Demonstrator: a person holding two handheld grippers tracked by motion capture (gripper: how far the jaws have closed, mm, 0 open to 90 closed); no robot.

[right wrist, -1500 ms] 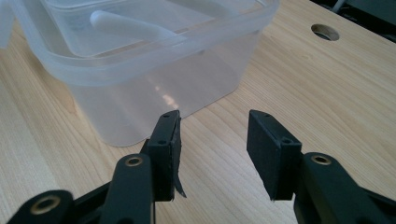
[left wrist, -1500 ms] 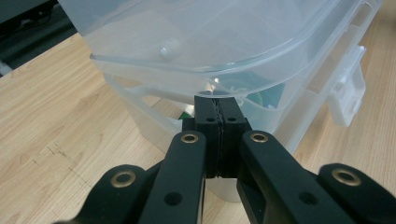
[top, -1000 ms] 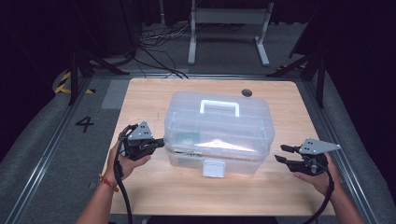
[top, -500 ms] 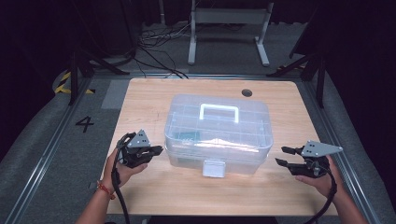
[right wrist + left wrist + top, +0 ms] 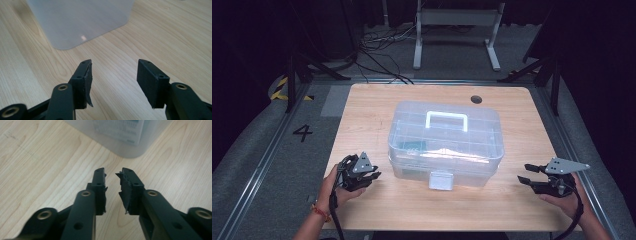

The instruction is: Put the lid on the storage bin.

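Clear plastic storage box (image 5: 445, 145) sits at the centre of the high view on the wooden table (image 5: 512, 105), its lid on, a white handle (image 5: 447, 120) on top and a white latch (image 5: 441, 180) on its near side. Something teal shows faintly through its left wall. In the lower left of that view, just off the box's near left corner, is the left gripper (image 5: 373, 176); in the left gripper view (image 5: 112, 173) its jaws have just been opening and stand a narrow gap apart with only bare wood between them, the box's rounded corner at the top of the frame. The right gripper (image 5: 523, 174) is in the lower right of the high view, apart from the box; in the right gripper view (image 5: 113, 62) its jaws stand wide apart, empty, having just been opening. A dark round hole (image 5: 476, 99) marks the table's far edge.
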